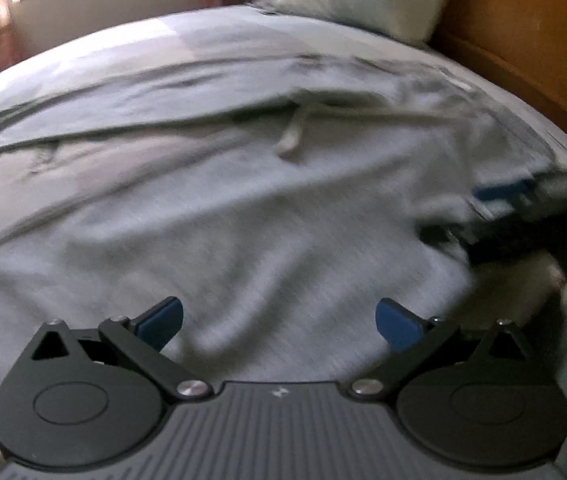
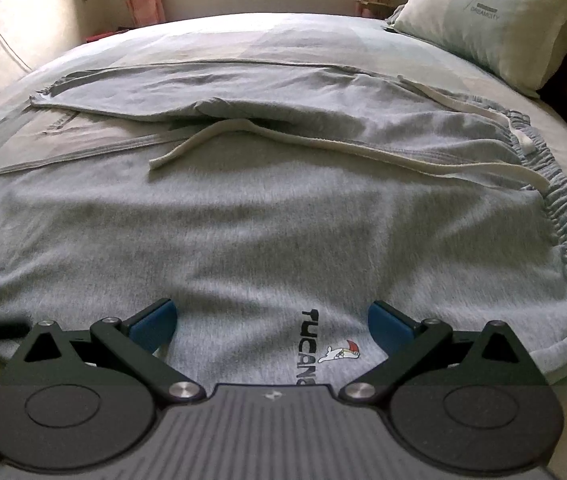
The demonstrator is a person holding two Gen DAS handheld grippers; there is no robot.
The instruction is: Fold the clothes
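Both of your grippers, left gripper (image 1: 279, 320) and right gripper (image 2: 269, 322), are hovering with fingers spread wide, gripping nothing. Beneath them the grey sweatpants (image 2: 243, 216) are lying spread across the bed (image 2: 303, 32), drawstring (image 2: 203, 140) trailing loose.

Window backlight; left view motion-blurred, edges bowed.
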